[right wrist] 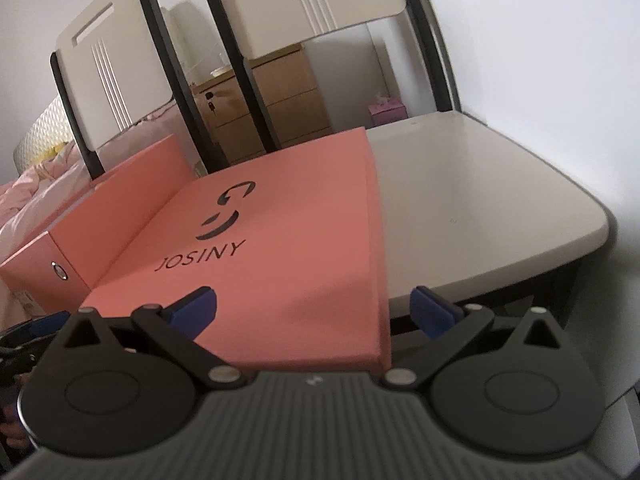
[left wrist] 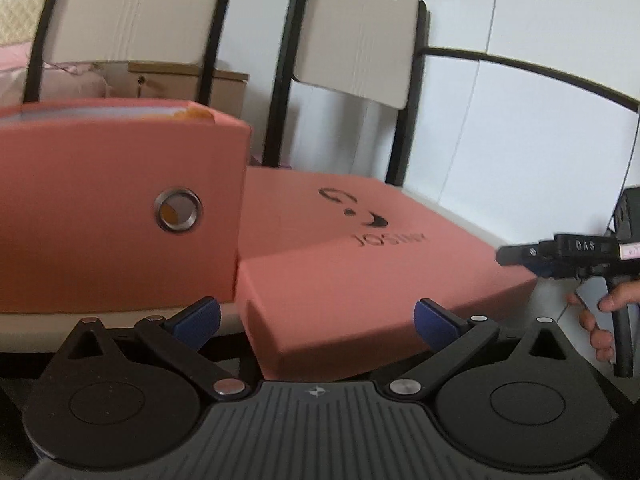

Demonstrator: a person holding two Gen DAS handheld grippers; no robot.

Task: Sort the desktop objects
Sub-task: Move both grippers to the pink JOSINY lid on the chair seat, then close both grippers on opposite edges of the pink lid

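A flat pink box lid [left wrist: 360,256] printed JOSINY lies on a beige chair seat; it also shows in the right wrist view [right wrist: 272,248]. Beside it, on the left, stands the taller pink box base [left wrist: 116,208] with a metal eyelet, also seen in the right wrist view [right wrist: 100,232]. My left gripper [left wrist: 316,320] is open, its jaws wide apart at the lid's near corner. My right gripper [right wrist: 312,308] is open, straddling the lid's near right edge. The right gripper also appears at the right of the left wrist view [left wrist: 516,256], level with the lid's right side.
The beige chair seat [right wrist: 480,200] extends bare to the right of the lid. Chair backs with black frames [right wrist: 256,80] rise behind the boxes. A wooden drawer cabinet [right wrist: 280,100] and a bed with pink bedding [right wrist: 36,192] lie beyond.
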